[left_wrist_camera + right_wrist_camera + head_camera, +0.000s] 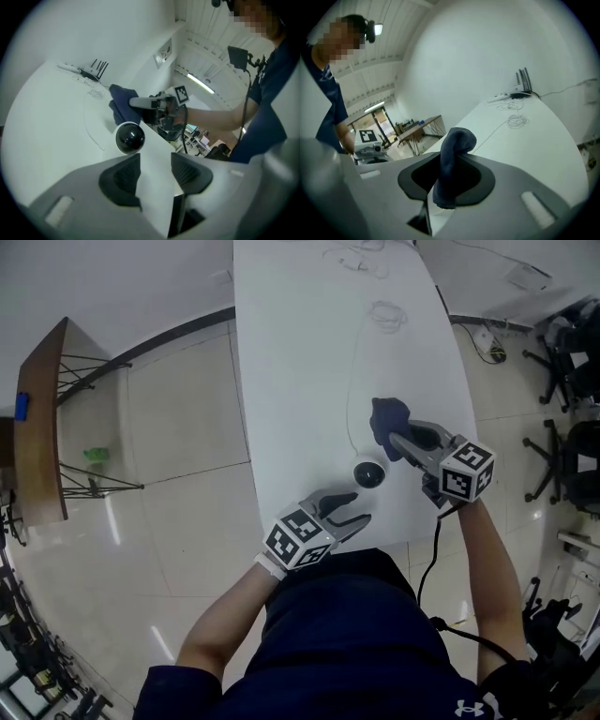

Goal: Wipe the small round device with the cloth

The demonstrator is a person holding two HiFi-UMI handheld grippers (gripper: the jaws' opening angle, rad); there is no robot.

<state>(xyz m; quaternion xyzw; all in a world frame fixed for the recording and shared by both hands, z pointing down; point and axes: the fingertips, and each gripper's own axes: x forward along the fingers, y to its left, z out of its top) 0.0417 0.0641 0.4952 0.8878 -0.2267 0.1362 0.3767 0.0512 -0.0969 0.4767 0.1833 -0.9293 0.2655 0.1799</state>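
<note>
Blue cloth (389,418) is sitting clamped in my right tongs (397,441) just beside the small round device (369,473) on the worktop (300,381), left tongs (362,506) gaping empty; I'm judging wiping contact comes next.

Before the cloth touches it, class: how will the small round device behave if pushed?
Its glossy dome suggests hard and slippery: the small round device probably slides on the smooth table. Unheld and small, it may skid; the thin cable alongside could drag.
</note>
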